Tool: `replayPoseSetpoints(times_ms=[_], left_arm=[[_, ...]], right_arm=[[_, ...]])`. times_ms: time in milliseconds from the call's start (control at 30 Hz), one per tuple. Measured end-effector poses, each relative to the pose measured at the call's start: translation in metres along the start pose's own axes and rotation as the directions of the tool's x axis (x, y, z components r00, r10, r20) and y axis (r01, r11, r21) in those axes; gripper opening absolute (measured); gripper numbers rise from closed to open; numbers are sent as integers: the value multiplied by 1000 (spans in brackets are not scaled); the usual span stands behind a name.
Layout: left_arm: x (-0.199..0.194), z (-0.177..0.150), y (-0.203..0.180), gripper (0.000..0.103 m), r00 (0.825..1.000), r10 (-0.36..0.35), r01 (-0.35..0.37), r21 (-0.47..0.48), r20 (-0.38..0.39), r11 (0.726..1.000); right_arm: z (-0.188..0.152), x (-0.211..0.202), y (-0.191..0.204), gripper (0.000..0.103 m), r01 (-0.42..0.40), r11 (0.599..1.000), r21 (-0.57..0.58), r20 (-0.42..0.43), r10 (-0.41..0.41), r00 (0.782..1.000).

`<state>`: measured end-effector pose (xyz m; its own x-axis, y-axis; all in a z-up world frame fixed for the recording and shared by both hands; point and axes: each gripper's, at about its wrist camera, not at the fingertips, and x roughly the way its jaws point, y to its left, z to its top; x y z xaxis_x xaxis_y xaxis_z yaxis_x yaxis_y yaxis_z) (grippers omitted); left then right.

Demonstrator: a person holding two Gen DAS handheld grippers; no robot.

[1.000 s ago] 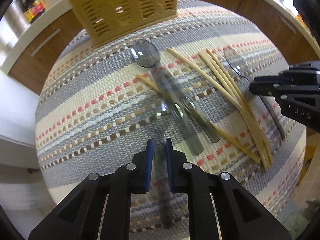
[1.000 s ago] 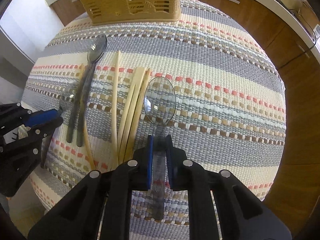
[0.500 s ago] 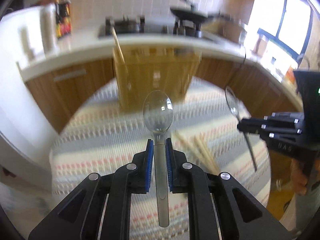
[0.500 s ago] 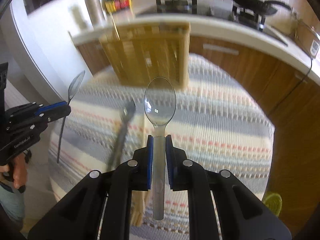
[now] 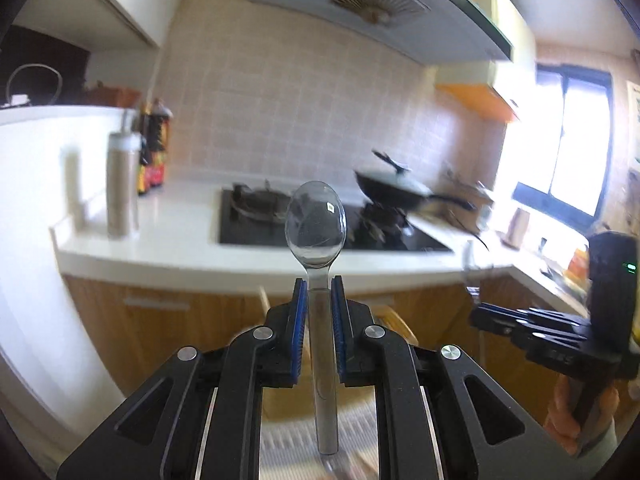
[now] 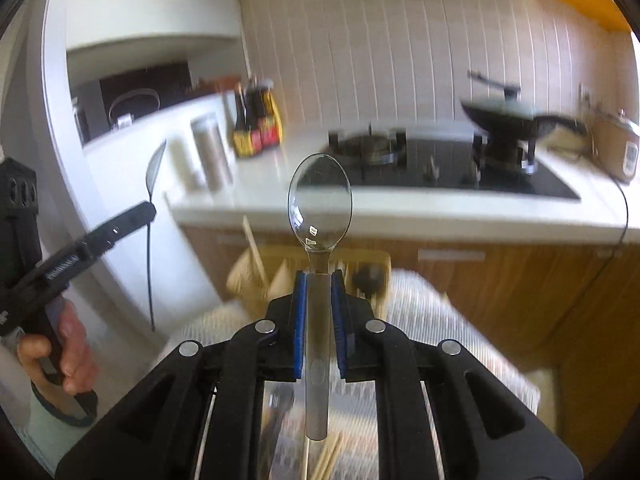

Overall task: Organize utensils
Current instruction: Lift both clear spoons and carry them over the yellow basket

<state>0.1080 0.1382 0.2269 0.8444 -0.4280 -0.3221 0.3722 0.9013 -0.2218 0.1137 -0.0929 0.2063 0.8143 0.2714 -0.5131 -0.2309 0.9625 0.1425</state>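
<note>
My left gripper [image 5: 319, 282] is shut on the neck of a clear plastic spoon [image 5: 316, 220], whose bowl stands up in front of the kitchen counter. My right gripper [image 6: 319, 276] is shut the same way on a second clear plastic spoon [image 6: 319, 204]. Below that spoon the yellow slatted basket [image 6: 280, 272] stands blurred at the far side of the striped mat [image 6: 432, 312]. Only a corner of the basket [image 5: 394, 320] shows in the left wrist view. Chopsticks [image 6: 326, 460] and another spoon [image 6: 278, 404] lie on the mat under the right gripper. Each gripper appears in the other's view, held by a hand.
A white counter [image 5: 160, 240] carries a gas hob [image 6: 440, 160], a black wok [image 6: 504, 116], sauce bottles [image 6: 256, 124] and a steel cylinder [image 5: 120, 188]. Wooden cabinet fronts [image 6: 520, 280] run below it. A window [image 5: 560, 160] glares at the right.
Both grippers have risen from the mat and tilted upward, each lifting its spoon. The views swung from the mat with its utensils up to the counter and wall.
</note>
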Motion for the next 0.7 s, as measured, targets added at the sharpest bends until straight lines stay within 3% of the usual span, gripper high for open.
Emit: replayPoseSetpoints(times_ms=[67, 267, 700], left_arm=[[11, 7, 8, 11, 999, -27, 28, -25, 35, 999], [47, 20, 16, 10, 995, 37, -37, 3, 92, 999], [94, 4, 19, 10, 990, 5, -15, 67, 142, 998]], right_arm=[[13, 9, -3, 10, 13, 1000, -9, 48, -13, 999], [40, 29, -16, 10, 43, 999, -14, 179, -40, 983], [35, 96, -55, 10, 3, 999, 52, 173, -12, 985]])
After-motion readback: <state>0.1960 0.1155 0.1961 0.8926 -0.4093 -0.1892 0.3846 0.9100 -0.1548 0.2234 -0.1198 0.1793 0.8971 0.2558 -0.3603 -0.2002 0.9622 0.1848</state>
